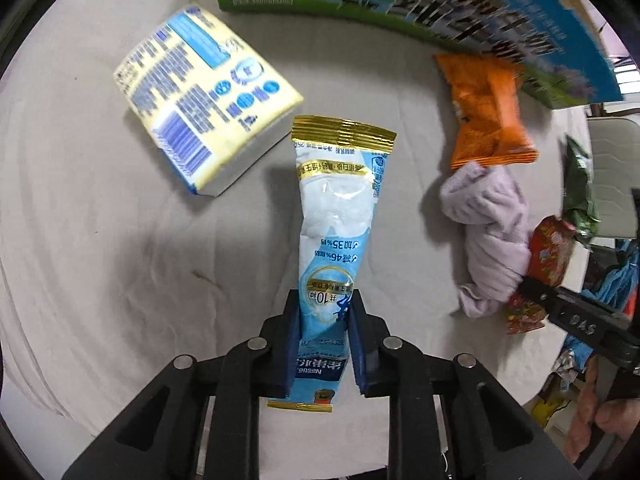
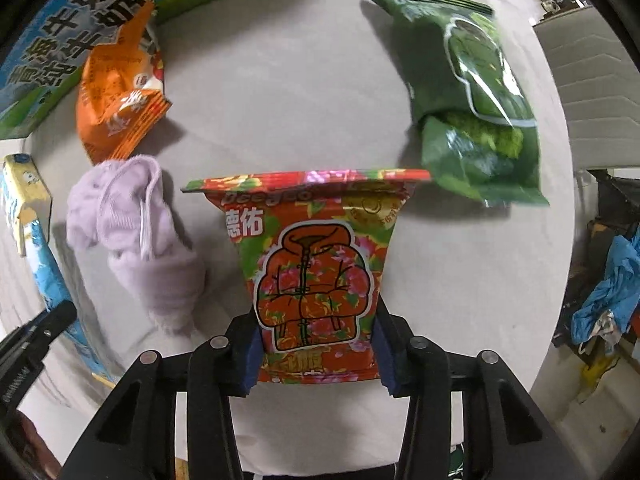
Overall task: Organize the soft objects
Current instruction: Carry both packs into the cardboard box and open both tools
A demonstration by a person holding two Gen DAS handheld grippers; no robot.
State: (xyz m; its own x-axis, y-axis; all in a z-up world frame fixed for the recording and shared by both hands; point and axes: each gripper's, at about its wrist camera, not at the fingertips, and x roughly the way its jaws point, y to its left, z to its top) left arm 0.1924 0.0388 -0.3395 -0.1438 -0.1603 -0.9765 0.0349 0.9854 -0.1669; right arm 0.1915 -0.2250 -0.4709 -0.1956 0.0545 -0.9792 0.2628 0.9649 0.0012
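Observation:
My left gripper (image 1: 324, 312) is shut on a light-blue and white stick sachet (image 1: 336, 216) with gold ends, held above the grey cloth. My right gripper (image 2: 316, 332) is shut on a red floral wipes packet (image 2: 316, 264) with a jacket drawing; it also shows in the left wrist view (image 1: 548, 248). A lilac knotted cloth (image 2: 136, 236) lies left of the packet and shows in the left wrist view (image 1: 488, 232). An orange snack bag (image 2: 116, 96) lies behind it, and shows in the left wrist view (image 1: 488, 108). A green bag (image 2: 472, 92) lies at the right.
A yellow and blue carton (image 1: 200, 96) lies at the far left on the cloth-covered table (image 1: 100, 240). A large blue and green milk box (image 1: 440, 4) stands along the back. A chair (image 2: 592, 92) and blue clutter (image 2: 612, 280) sit beyond the table's right edge.

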